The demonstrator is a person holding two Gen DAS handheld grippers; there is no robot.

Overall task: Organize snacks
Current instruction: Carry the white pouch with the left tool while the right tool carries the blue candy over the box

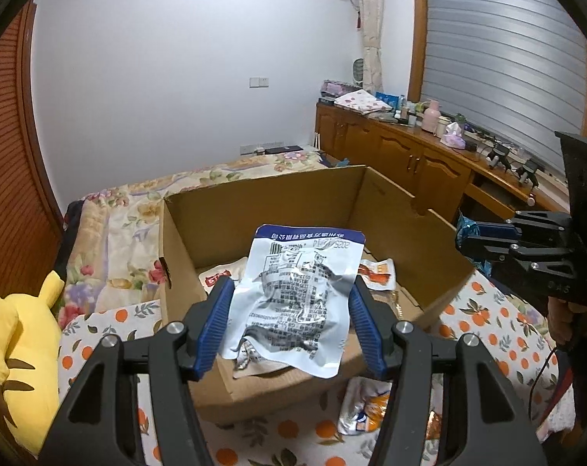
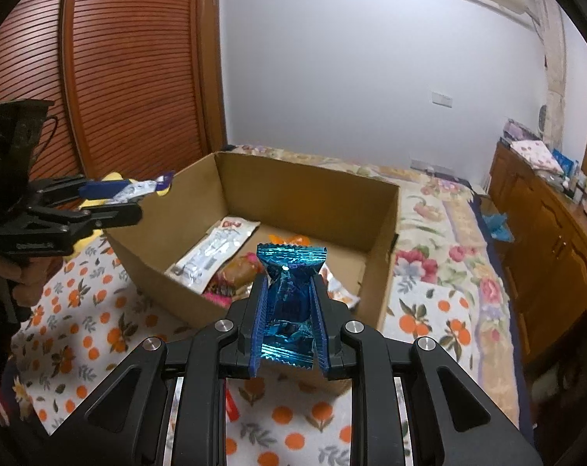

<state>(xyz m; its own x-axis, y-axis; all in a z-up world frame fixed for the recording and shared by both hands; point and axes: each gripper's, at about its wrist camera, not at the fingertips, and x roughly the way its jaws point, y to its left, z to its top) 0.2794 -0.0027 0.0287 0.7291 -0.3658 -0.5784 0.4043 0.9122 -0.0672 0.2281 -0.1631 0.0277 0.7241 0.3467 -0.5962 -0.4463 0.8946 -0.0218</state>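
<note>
An open cardboard box [image 1: 375,209] [image 2: 386,217] stands on the bed with several snack packets inside. My left gripper [image 1: 291,291] is shut on a white and blue snack pouch [image 1: 293,295], held over the box's near edge; it shows at the left of the right wrist view [image 2: 138,202]. My right gripper [image 2: 289,287] is shut on a shiny blue foil snack [image 2: 289,291], held above the box's near side; it shows at the right edge of the left wrist view [image 1: 464,239].
A yellow plush toy [image 1: 18,349] lies left of the box. An orange-and-white packet [image 1: 365,407] lies on the orange-print cloth [image 2: 80,330] in front of the box. A wooden cabinet [image 1: 402,147] with clutter runs along the right; a wooden wardrobe [image 2: 130,77] stands left.
</note>
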